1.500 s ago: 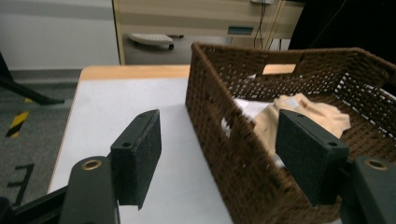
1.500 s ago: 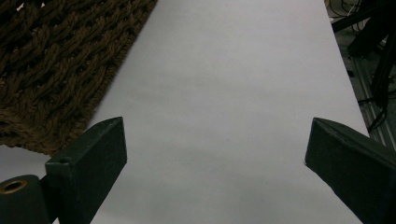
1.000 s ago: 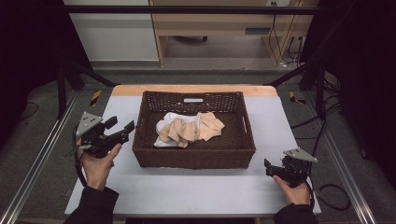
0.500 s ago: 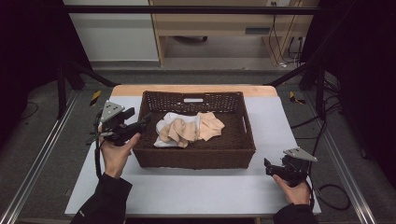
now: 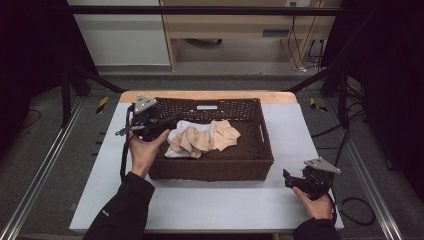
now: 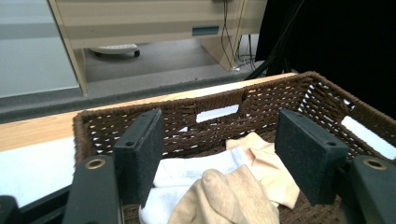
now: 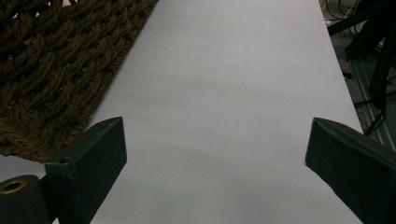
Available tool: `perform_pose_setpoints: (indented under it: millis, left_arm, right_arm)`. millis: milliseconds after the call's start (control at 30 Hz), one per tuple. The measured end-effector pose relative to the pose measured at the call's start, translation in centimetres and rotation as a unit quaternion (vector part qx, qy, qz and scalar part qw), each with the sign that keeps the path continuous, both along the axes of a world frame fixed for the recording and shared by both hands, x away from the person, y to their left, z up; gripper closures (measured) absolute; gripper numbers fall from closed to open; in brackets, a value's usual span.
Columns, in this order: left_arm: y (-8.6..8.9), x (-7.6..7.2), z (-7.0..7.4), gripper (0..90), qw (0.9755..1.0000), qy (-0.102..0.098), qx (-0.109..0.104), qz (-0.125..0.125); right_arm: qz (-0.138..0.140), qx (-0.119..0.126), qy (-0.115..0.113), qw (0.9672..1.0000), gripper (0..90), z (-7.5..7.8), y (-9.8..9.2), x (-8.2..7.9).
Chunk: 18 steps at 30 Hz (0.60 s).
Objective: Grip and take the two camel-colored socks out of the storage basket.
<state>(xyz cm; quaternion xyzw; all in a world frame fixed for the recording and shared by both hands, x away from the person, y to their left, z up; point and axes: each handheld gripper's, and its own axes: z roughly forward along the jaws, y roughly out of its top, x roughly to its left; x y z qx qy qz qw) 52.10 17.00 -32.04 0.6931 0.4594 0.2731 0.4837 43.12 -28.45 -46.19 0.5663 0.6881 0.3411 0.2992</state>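
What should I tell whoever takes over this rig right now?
Left claw: open, over the basket's left rim, aimed at the cloths, nothing between the jaws.
Right claw: open, holding nothing, low over the table by the basket's near right corner.
Things: the white and beige cloths lie bunched in the basket's left half, the beige ones on top.
Done: no cloth grasped or taken out yet.
Left: probably lower the left claw onto the nearest beige cloth, close, lift it out; the right claw is free to help.
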Motion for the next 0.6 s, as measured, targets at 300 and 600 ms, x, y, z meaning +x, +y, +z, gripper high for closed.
perform_pose_setpoints:
  millis: [300, 600]
  left_arm:
    - [-1.8, 2.9, -1.3, 32.4, 0.9998, 0.01, 0.016, 0.005]
    - [-2.9, 5.0, -3.9, 35.5, 0.9987, 0.038, 0.034, 0.005]
  right_arm:
    - [0.002, 0.0, 0.0, 1.0, 5.7, -0.1, 0.0, 0.1]
    - [0.003, 0.001, 0.0, 1.0, 5.8, -0.1, 0.1, 0.2]
